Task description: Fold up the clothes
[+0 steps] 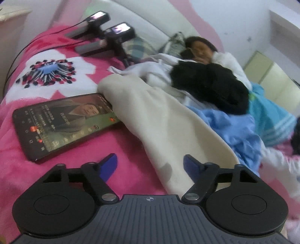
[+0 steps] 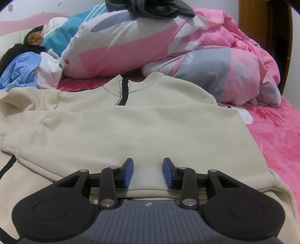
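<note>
A cream zip sweatshirt [image 2: 131, 122] lies spread on the pink bed blanket [image 2: 277, 135], collar away from me. My right gripper [image 2: 148, 173] sits low over its near hem. Its jaws stand a little apart with a pale fold of the hem between the pads, and the blue pad faces still show. In the left wrist view a cream sleeve [image 1: 159, 122] of it runs diagonally across the blanket. My left gripper [image 1: 150, 166] is open wide over the sleeve's end, one fingertip [image 1: 191, 167] above the cloth, the other above the blanket.
A lit phone [image 1: 65, 123] lies beside the sleeve. Two small cameras [image 1: 112, 35] rest further back. A person [image 1: 200, 50] lies by the wall under a patterned duvet [image 2: 168, 47]. Black [image 1: 211, 88] and blue clothes [image 1: 225, 127] are heaped nearby, and a dark garment [image 2: 150, 7] tops the duvet.
</note>
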